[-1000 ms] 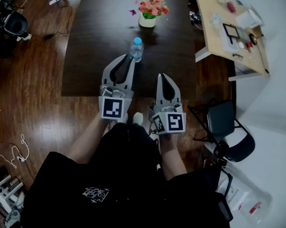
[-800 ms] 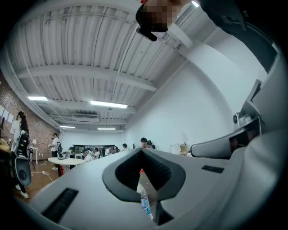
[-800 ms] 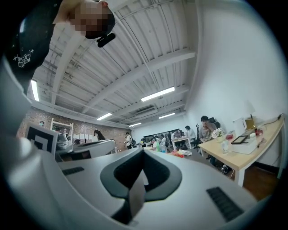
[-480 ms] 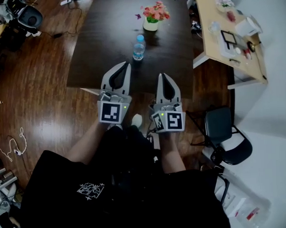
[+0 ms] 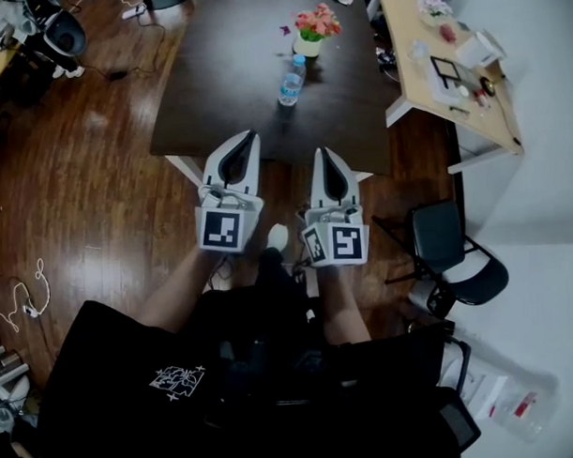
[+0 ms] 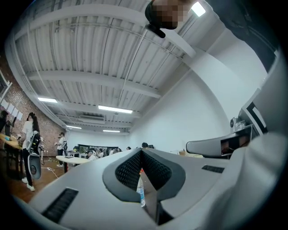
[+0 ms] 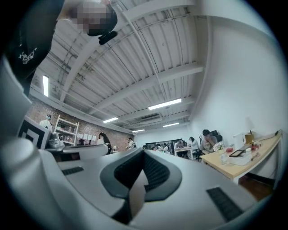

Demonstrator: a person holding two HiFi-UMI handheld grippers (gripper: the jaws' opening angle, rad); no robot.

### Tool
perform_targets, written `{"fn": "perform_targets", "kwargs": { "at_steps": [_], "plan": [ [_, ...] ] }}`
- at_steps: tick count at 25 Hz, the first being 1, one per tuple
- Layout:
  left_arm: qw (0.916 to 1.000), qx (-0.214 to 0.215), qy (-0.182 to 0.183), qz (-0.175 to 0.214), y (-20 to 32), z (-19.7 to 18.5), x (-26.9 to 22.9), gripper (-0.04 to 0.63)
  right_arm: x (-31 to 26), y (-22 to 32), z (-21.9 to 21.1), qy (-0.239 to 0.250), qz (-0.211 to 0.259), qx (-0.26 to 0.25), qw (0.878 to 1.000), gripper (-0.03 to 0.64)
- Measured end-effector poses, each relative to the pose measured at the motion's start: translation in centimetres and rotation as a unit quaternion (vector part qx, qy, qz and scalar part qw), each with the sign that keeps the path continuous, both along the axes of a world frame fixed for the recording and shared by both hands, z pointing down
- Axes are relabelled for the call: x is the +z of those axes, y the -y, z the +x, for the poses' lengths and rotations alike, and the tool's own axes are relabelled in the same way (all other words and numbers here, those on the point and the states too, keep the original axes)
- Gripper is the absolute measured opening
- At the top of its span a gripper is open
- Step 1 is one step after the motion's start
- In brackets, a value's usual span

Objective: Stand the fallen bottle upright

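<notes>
While the person holds both arms out in front, the left tongs (image 5: 251, 135) are pinched fully together with nothing in them. Same deal for the right tongs (image 5: 320, 153): tips meeting, empty. Both point toward the near edge of the dark tabletop (image 5: 216, 85), side by side. The bottle (image 5: 292, 85) is standing upright on that tabletop, blue cap on top, well apart from either pair. A small pot of pink flowers (image 5: 310, 33) sits just behind it. Off to the right there's a second, pale tabletop (image 5: 422, 87) with clutter on it, and a black chair (image 5: 442, 239) on the wood floor (image 5: 88, 183).
</notes>
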State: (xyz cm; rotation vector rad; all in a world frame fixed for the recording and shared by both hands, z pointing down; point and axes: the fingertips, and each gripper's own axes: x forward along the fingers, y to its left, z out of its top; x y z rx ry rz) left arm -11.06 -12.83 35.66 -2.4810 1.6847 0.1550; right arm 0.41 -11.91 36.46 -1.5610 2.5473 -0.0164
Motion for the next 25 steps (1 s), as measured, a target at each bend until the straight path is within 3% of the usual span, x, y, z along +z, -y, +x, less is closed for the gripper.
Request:
{"fn": "perform_targets", "kwargs": {
  "at_steps": [8, 12, 25],
  "plan": [
    [0.9997, 0.015, -0.018, 0.009, -11.9, -4.4, -0.7, -0.015, -0.2, -12.7, -4.5, 0.000, -0.006, 0.015, 1.000, 0.011],
    [0.9992, 0.018, -0.032, 0.014, -16.0, -5.2, -2.1, -0.015, -0.8, -16.5, -5.7, -0.009, -0.004, 0.017, 1.000, 0.011],
    [0.9997, 0.013, -0.017, 0.015, -22.1, -1.0, -3.4, -0.015, -2.7, -21.1, -2.6, -0.005, 0.006, 0.007, 1.000, 0.011]
  ]
}}
